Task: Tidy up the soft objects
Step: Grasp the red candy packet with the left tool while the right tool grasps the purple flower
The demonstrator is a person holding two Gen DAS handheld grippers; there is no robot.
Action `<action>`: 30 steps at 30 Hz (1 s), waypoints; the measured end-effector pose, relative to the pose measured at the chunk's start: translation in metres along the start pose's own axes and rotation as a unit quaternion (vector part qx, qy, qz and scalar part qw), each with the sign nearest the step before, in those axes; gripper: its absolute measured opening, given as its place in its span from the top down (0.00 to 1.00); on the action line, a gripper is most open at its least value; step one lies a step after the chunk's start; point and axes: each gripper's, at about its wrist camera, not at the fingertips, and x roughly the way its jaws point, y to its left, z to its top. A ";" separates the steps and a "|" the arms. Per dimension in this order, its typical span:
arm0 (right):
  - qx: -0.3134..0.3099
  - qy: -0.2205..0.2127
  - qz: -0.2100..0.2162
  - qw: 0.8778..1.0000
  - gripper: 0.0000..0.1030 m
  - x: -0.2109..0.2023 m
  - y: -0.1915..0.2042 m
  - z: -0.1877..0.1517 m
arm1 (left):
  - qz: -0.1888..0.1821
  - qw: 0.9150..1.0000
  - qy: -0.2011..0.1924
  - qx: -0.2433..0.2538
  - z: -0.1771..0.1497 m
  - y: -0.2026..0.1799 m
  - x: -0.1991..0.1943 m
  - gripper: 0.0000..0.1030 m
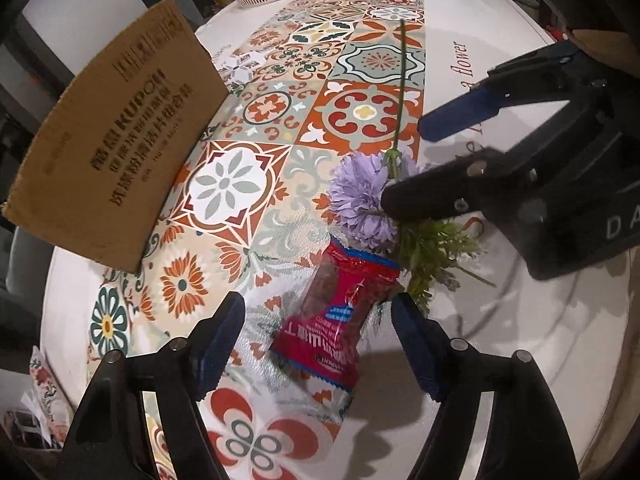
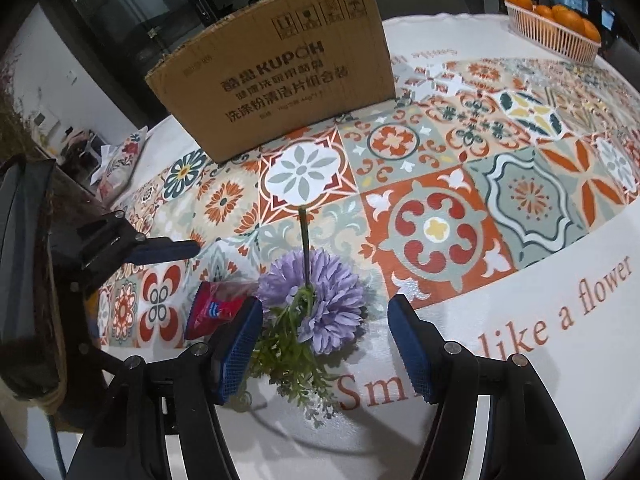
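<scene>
A red snack packet lies on the patterned tablecloth; it also shows in the right wrist view. My left gripper is open, its fingers on either side of the packet, just above it. A purple artificial flower with a long green stem and green leaves lies beside the packet; it also shows in the left wrist view. My right gripper is open, its fingers straddling the flower head and leaves. In the left wrist view the right gripper comes in from the right over the flower.
An open cardboard box stands on the table behind the flower; it also shows in the left wrist view. A pink basket of oranges sits at the far edge. A patterned cushion lies off the table's left side.
</scene>
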 end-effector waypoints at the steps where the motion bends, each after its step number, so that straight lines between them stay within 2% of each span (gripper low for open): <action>1: 0.002 0.004 0.001 1.000 0.35 0.002 0.000 0.000 | -0.004 1.000 -0.002 -0.002 0.000 0.001 0.003 0.27; 8: 0.005 0.023 0.012 1.000 0.35 0.017 0.001 0.004 | -0.025 0.999 -0.006 -0.027 0.001 0.010 0.014 0.38; 14: 0.017 0.035 0.023 0.999 0.35 0.028 -0.004 0.007 | -0.043 0.997 -0.005 -0.069 -0.001 0.018 0.022 0.58; 15: 0.015 0.031 0.023 0.999 0.37 0.028 -0.004 0.008 | -0.046 0.996 -0.007 -0.078 -0.001 0.019 0.023 0.62; 19: 0.010 0.025 0.018 0.999 0.49 0.026 -0.009 0.010 | -0.049 0.992 -0.015 -0.113 -0.003 0.019 0.023 0.63; 20: 0.008 0.026 0.018 0.999 0.54 0.026 -0.010 0.011 | -0.050 0.991 -0.016 -0.124 -0.004 0.020 0.022 0.63; 24: 0.006 0.026 0.017 1.000 0.61 0.026 -0.013 0.011 | -0.053 0.983 -0.025 -0.176 -0.008 0.023 0.020 0.64; 30: 0.001 0.024 0.019 1.000 0.61 0.020 -0.014 0.013 | -0.059 0.961 -0.043 -0.267 -0.016 0.027 0.017 0.64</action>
